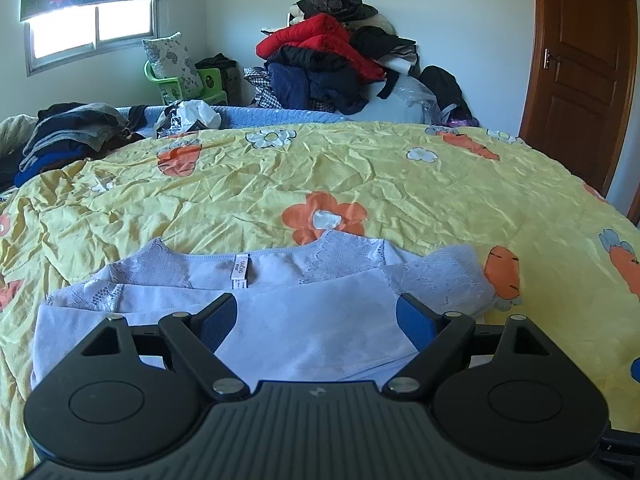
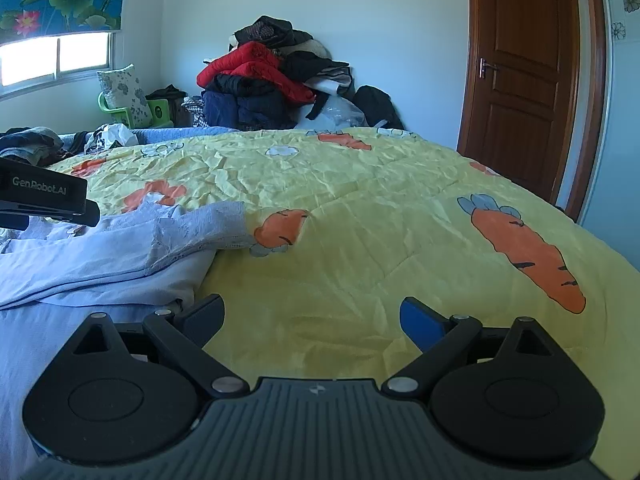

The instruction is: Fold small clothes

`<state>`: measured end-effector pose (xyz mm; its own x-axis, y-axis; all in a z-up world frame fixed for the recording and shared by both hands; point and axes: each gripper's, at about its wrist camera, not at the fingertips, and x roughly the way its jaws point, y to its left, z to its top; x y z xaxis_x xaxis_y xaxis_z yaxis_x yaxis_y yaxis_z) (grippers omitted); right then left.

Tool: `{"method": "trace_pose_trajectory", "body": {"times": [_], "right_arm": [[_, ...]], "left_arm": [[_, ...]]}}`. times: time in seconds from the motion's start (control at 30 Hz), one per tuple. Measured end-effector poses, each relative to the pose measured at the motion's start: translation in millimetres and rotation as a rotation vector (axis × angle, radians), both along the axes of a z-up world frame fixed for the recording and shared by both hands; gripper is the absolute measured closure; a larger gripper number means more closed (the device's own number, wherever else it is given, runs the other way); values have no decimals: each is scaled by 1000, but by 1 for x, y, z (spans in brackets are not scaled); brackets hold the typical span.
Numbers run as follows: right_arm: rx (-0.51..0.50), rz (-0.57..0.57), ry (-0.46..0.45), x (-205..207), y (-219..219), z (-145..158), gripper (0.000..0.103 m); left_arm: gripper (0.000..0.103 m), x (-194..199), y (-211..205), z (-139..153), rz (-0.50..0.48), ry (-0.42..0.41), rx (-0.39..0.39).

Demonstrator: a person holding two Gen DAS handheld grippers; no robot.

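A pale lilac top [image 1: 280, 320] with lace shoulders and a neck label lies flat on the yellow quilt [image 1: 320, 176], partly folded, with one panel laid over its middle. My left gripper [image 1: 316, 312] is open and empty, hovering just above the top's middle. In the right wrist view the top [image 2: 100, 256] lies at the left, its lace sleeve reaching toward a carrot print. My right gripper [image 2: 312, 316] is open and empty over bare quilt [image 2: 360, 216], beside the top's right edge. The left gripper's body [image 2: 44, 196] shows at the far left.
A tall heap of dark and red clothes [image 1: 336, 52] stands against the far wall. More dark clothes [image 1: 68, 136] lie at the bed's far left. A brown door [image 2: 528, 68] is at the right. A green chair with a pillow [image 1: 176, 68] stands under the window.
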<state>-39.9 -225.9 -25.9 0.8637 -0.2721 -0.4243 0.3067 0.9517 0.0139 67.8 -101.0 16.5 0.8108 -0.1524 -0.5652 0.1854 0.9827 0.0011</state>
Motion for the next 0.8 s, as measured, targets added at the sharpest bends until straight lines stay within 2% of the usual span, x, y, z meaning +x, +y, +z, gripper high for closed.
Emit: {"method": "trace_pose_trajectory", "body": {"times": [0.4, 0.8], "right_arm": [[11, 11, 6, -1, 3, -3, 7], [13, 18, 6, -2, 4, -4, 7]], "left_arm": [[15, 4, 3, -3, 38, -40, 43], [15, 11, 7, 0, 50, -46, 54]]}}
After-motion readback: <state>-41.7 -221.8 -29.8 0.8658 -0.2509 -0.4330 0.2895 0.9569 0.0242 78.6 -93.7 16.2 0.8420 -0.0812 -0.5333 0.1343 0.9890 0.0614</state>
